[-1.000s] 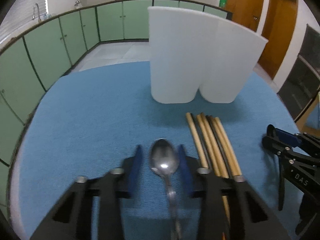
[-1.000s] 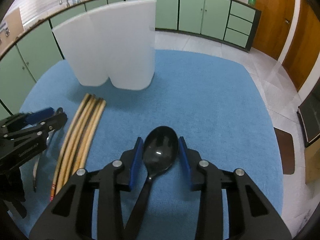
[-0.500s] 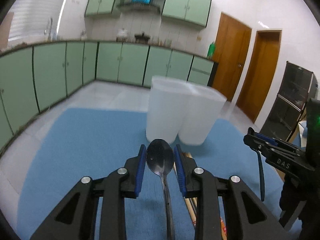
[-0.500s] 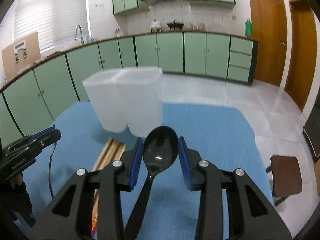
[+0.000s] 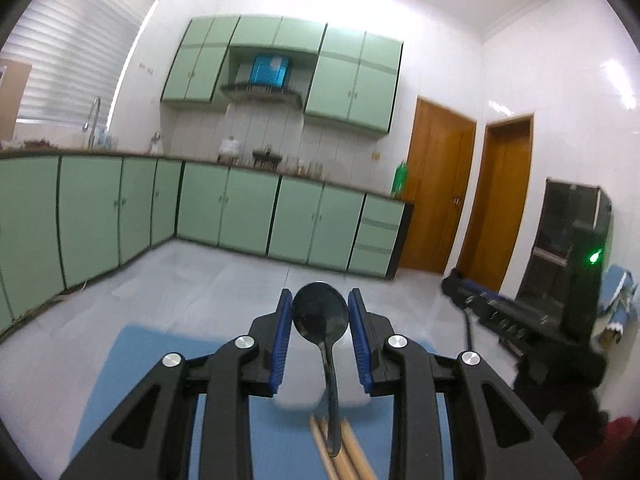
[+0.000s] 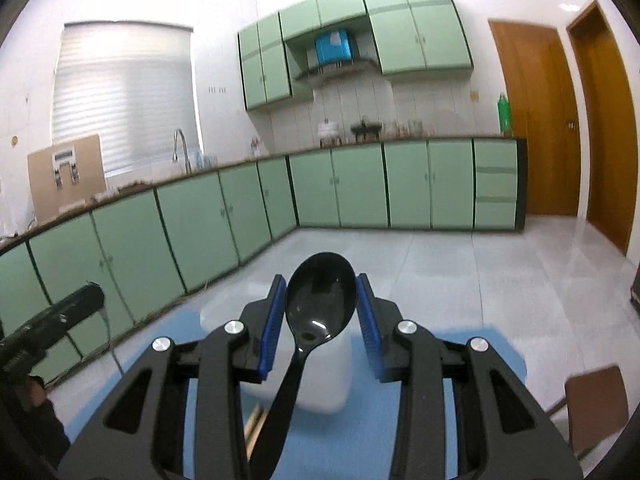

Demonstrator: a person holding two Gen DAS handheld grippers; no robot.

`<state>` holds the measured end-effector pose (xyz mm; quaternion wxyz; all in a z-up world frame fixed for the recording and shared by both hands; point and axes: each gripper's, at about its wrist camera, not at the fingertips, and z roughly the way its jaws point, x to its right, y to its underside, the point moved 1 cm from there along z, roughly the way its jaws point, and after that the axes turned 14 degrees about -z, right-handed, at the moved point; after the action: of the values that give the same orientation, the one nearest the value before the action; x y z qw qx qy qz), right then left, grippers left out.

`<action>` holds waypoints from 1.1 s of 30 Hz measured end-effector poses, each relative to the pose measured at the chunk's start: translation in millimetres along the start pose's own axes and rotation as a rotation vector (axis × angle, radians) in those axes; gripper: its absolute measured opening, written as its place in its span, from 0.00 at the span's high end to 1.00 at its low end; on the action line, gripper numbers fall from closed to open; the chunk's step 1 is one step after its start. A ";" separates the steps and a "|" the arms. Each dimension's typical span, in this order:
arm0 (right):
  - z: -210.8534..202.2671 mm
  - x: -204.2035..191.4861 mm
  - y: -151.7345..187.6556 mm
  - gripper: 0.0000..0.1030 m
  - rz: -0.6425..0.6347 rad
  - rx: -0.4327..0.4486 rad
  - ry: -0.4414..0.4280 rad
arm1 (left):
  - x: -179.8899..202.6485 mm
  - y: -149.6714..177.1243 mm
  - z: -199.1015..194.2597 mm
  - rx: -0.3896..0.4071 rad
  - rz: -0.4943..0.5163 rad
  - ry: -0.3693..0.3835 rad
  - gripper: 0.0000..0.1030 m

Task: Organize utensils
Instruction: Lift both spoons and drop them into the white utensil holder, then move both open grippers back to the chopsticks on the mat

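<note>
Metal spoon (image 5: 320,317) at lower centre is clamped by the left gripper (image 5: 320,332), black plastic spoon (image 6: 320,300) by the right gripper (image 6: 321,312); each should be lowered handle-first into the white holder (image 6: 324,380).

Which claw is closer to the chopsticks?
Left. The left claw hangs right above the chopsticks; the right claw is off to their right.

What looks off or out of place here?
Nothing damaged or spilled. The left gripper holds a metal spoon, the right gripper a black spoon. The chopsticks lie loose on the blue mat.
</note>
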<state>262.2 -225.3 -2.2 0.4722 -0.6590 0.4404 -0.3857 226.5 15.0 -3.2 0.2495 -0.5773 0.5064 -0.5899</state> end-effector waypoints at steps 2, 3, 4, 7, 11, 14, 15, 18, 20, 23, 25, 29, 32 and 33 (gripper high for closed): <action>14.0 6.3 -13.1 0.67 0.003 0.022 0.011 | 7.2 -19.0 9.6 0.040 0.017 0.013 0.73; 22.8 8.7 -20.6 0.67 0.003 0.036 0.021 | 9.4 -24.6 13.9 0.051 0.023 0.016 0.73; 31.1 11.3 -25.9 0.67 0.000 0.045 0.034 | 14.0 -34.5 24.4 0.063 0.031 0.022 0.73; 54.9 19.4 -34.4 0.67 -0.009 0.051 0.072 | 19.8 -47.7 44.9 0.078 0.052 0.017 0.73; 85.7 28.9 -35.5 0.67 -0.011 0.033 0.112 | 15.9 -52.0 81.7 0.076 0.058 -0.007 0.73; 106.4 31.5 -27.8 0.67 -0.035 0.001 0.140 | 10.3 -44.9 100.0 0.049 0.056 -0.020 0.73; 112.2 32.6 -23.5 0.67 -0.038 -0.010 0.144 | 8.1 -41.5 105.0 0.039 0.060 -0.025 0.73; 126.2 32.7 -9.3 0.67 -0.041 -0.043 0.147 | 1.5 -33.0 124.4 -0.008 0.065 -0.042 0.73; 130.3 27.5 0.6 0.67 -0.045 -0.060 0.140 | -2.4 -22.6 128.1 -0.034 0.065 -0.050 0.73; 130.1 19.5 15.3 0.67 -0.057 -0.081 0.122 | -5.4 -11.5 129.9 -0.065 0.064 -0.052 0.73; 130.7 16.9 22.1 0.65 -0.051 -0.104 0.100 | -6.5 -6.3 129.5 -0.084 0.064 -0.058 0.73; 122.1 14.8 24.8 0.60 -0.024 -0.119 0.086 | -4.8 -3.3 122.9 -0.099 0.064 -0.057 0.71; 103.7 15.0 22.6 0.54 0.007 -0.132 0.073 | 0.8 -3.8 109.3 -0.101 0.075 -0.060 0.66; 96.3 13.4 22.3 0.49 0.011 -0.143 0.069 | 1.7 -2.7 105.9 -0.105 0.073 -0.060 0.64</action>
<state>350.6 -214.4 -47.1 0.4106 -0.6751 0.4863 -0.3730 325.9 -18.3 -19.0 0.2553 -0.5882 0.5499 -0.5353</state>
